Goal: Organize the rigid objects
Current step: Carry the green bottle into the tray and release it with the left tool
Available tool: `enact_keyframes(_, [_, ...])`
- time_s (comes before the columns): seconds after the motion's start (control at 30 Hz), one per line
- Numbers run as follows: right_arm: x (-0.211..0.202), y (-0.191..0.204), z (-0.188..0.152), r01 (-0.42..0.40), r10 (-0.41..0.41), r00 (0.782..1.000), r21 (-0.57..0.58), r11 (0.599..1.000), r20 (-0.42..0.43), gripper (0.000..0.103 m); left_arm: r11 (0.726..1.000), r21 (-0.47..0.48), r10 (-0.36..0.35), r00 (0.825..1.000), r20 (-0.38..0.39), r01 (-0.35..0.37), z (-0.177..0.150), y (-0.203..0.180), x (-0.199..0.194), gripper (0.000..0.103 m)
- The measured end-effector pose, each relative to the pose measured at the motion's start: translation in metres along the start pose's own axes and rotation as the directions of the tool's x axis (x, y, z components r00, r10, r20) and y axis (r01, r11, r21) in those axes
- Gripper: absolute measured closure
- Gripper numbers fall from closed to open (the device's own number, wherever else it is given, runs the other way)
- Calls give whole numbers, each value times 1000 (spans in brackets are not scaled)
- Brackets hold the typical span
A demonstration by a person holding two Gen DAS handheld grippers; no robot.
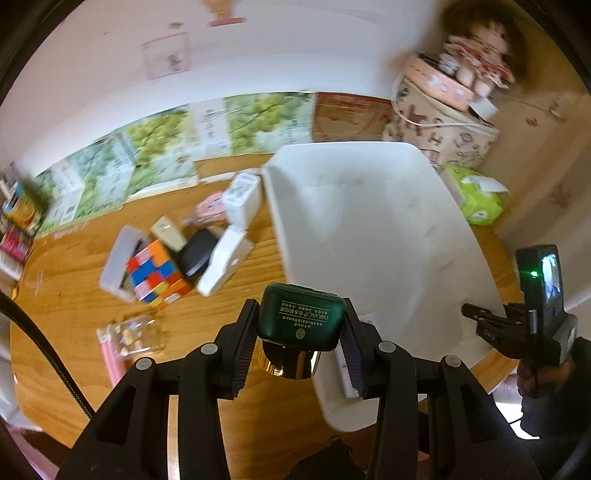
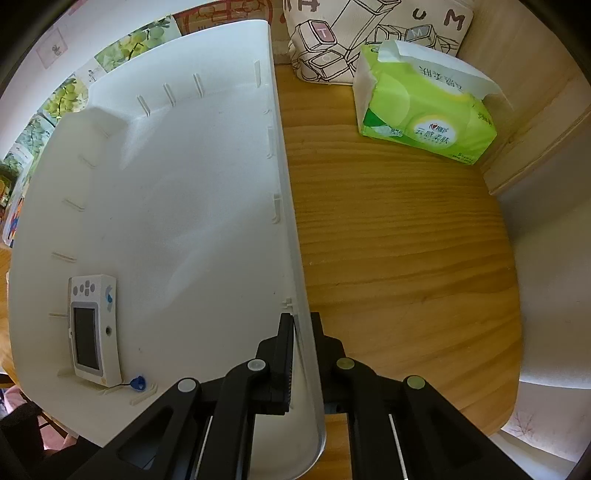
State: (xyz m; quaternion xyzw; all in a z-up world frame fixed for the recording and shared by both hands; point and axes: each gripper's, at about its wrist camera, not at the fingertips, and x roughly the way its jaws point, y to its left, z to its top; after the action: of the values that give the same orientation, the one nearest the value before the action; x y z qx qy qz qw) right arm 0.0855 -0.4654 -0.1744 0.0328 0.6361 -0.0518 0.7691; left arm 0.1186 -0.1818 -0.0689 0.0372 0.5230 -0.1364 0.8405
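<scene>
My left gripper (image 1: 300,325) is shut on a dark green bottle (image 1: 301,317) with a gold cap (image 1: 290,363), held cap-down above the wooden table beside the near left corner of a white bin (image 1: 369,221). My right gripper (image 2: 303,332) is shut on the right wall of the white bin (image 2: 288,221), one finger inside and one outside. It also shows in the left wrist view (image 1: 517,325) at the bin's right edge. A small white handheld device (image 2: 94,328) with a screen lies inside the bin at its near left.
Left of the bin lie a colourful puzzle cube (image 1: 157,271), white boxes (image 1: 225,260), a black case (image 1: 195,253) and a pink packet (image 1: 122,343). A green tissue pack (image 2: 421,110) and a patterned bag (image 2: 369,33) stand to the bin's right.
</scene>
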Motion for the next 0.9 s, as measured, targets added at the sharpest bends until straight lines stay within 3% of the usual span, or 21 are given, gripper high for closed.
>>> enact_keyframes(0.4, [5,13,0,18,-19,1000,-21,1000,-10,93,989,70,-130,991,-11,130,5,-47,24,57])
enact_keyframes(0.73, [9,17,0,26,-26,1000,-18,999,-14,93,967,141,-214,977,-18,214,-17,-72,26,56])
enact_keyframes(0.9, [8,18,0,32,-32,999,-12,999,-14,92,954,169,-260,965,45,249,-19,-71,11,56])
